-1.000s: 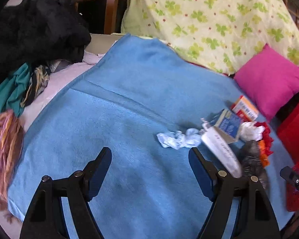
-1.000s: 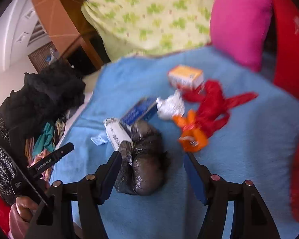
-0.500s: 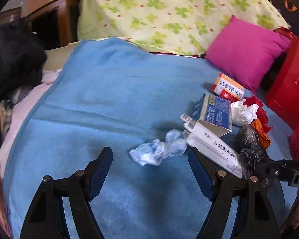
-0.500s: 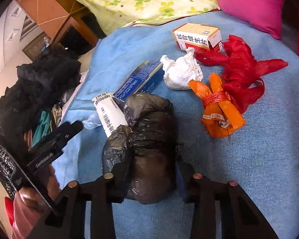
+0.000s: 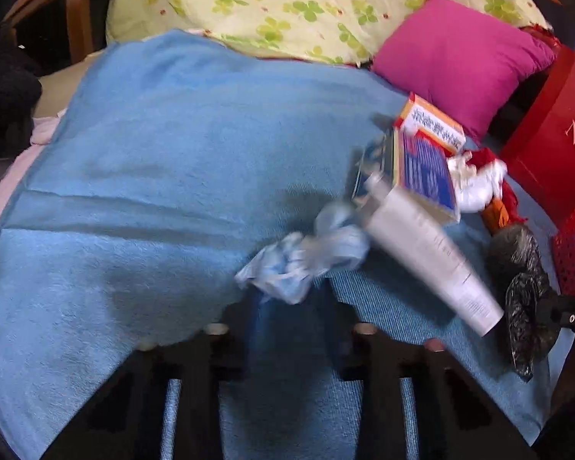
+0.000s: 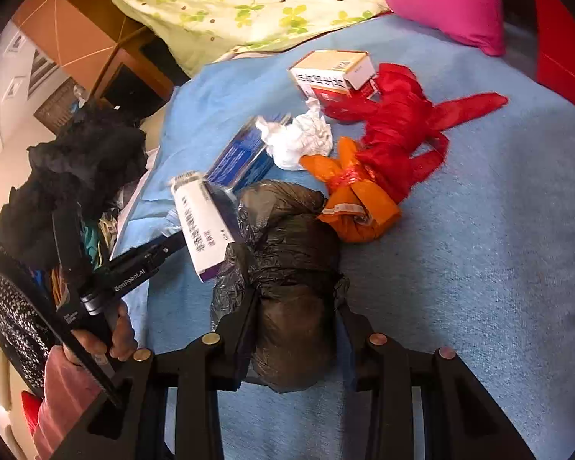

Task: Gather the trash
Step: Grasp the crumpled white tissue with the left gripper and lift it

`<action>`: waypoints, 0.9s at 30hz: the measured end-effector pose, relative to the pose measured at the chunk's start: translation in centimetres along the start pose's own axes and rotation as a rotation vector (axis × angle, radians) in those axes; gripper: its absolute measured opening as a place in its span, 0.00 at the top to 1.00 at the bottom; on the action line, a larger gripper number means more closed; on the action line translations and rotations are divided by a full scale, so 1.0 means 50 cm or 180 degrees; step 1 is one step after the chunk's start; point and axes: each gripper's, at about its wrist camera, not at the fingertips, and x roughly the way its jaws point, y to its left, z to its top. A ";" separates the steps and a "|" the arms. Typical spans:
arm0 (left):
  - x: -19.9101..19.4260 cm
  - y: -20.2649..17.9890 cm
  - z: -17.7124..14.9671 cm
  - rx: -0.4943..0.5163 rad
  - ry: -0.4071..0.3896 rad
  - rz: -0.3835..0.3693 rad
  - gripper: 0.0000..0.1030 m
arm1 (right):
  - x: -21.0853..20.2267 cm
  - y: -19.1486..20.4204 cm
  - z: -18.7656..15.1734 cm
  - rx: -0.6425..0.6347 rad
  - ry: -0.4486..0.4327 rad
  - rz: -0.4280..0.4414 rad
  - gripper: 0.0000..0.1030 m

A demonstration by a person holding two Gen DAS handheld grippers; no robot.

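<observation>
Trash lies scattered over a blue blanket [image 5: 153, 191] spread on a bed. Through the left wrist camera, the left claw [image 5: 291, 329] has its jaws drawn together on the near end of a crumpled pale-blue wrapper [image 5: 306, 257], though blur hides the exact contact. Just beside the wrapper, toward the blanket's right edge, a white tube box [image 5: 429, 253] lies at a slant, with a blue box [image 5: 421, 168] and an orange-and-white carton [image 5: 433, 122] behind it, a white paper wad [image 5: 475, 188] next to them, and a magenta cushion [image 5: 464, 57] at the far right corner. From the right wrist camera, the right claw [image 6: 295, 329] is clamped on a black plastic bag bundle [image 6: 291, 268], one pad pressing each side. Touching the bundle's far side are an orange bag [image 6: 356, 207] and, knotted to it, a red bag [image 6: 398, 126]. The left claw's black body and the hand [image 6: 115, 337] holding it show at the blanket's left edge.
</observation>
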 end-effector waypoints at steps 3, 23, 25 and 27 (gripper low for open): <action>-0.005 -0.012 -0.004 0.0077 0.0038 0.0029 0.86 | -0.002 0.000 -0.002 0.0018 -0.0008 -0.0008 0.63; -0.011 0.006 0.027 0.0058 -0.0258 0.0125 0.36 | 0.018 0.008 -0.006 0.0039 0.0004 -0.0019 0.61; -0.007 0.006 0.028 0.0001 -0.0251 0.0002 0.36 | 0.019 0.008 -0.006 0.0044 0.0000 -0.0017 0.61; -0.001 -0.003 0.025 0.0015 -0.0224 -0.0053 0.36 | 0.020 0.008 -0.006 0.0053 0.0006 -0.0016 0.60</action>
